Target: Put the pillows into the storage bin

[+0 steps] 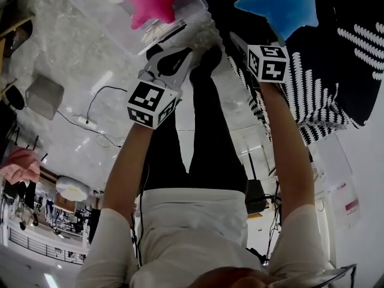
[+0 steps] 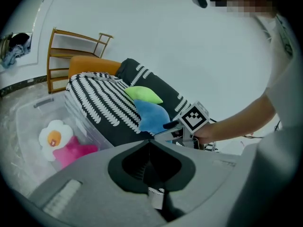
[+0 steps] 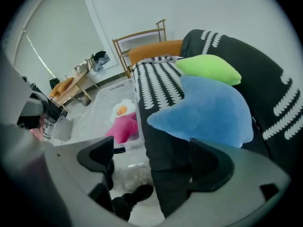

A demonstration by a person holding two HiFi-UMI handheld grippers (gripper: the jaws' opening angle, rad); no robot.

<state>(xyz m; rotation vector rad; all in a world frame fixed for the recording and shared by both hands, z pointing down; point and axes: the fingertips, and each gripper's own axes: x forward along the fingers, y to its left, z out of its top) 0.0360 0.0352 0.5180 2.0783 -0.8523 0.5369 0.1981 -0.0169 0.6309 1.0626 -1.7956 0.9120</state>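
Right gripper view: the right gripper (image 3: 155, 159) is spread open with nothing between its jaws. It is aimed at the blue pillow (image 3: 203, 110), which lies on the striped sofa (image 3: 154, 82) just in front of the green pillow (image 3: 208, 69). The left gripper (image 2: 150, 144) is clenched on nothing. The storage bin (image 3: 97, 109) stands on the floor left of the sofa and holds 2 items: a pink pillow (image 3: 124, 127) and a white pillow (image 3: 121, 109).

Procedure: advance until 1 lobe of the blue pillow sits deep between both jaws, then close firmly. Soft filling is likely to slip from a shallow pinch.
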